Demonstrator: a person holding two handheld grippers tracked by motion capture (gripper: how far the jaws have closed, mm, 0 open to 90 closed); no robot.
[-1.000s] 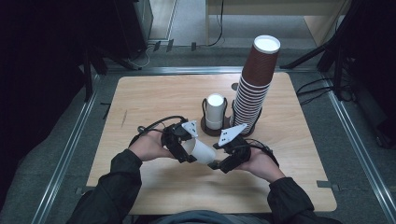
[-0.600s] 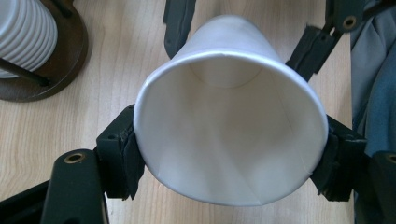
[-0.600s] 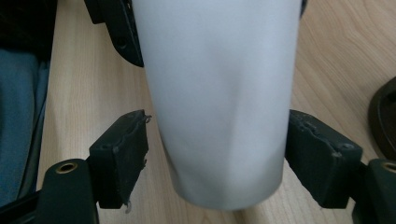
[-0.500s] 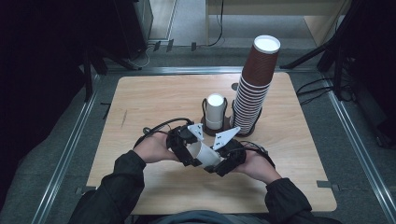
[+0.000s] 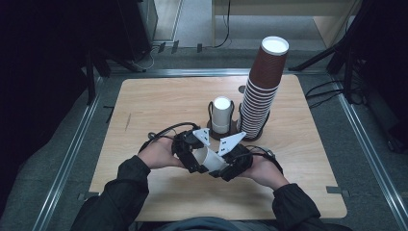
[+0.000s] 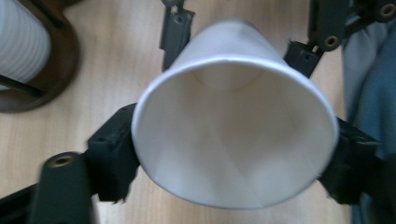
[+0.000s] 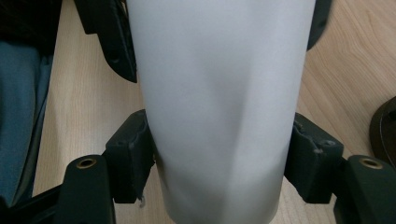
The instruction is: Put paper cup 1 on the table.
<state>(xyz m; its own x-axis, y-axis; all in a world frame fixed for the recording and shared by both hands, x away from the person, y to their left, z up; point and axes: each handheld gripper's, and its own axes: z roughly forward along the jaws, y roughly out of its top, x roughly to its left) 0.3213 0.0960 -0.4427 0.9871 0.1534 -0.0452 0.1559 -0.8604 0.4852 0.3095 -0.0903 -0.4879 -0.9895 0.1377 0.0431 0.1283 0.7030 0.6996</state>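
Your left gripper (image 5: 192, 155) and right gripper (image 5: 234, 161) meet over the near middle of the light wooden desk (image 5: 144, 106). Both sets of jaws grip the white conical paper cup (image 5: 210, 159), held sideways between them; left jaws have just been opening, right closing.

high: overhead, forward-down | gripper views: close, share cup (image 6: 233, 126)

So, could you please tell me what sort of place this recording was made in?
Probably a lab or test rig rather than a café or home: a small wooden table stands inside a metal floor frame, cables trail over grey carpet, and the only goods are a stack of paper cups.
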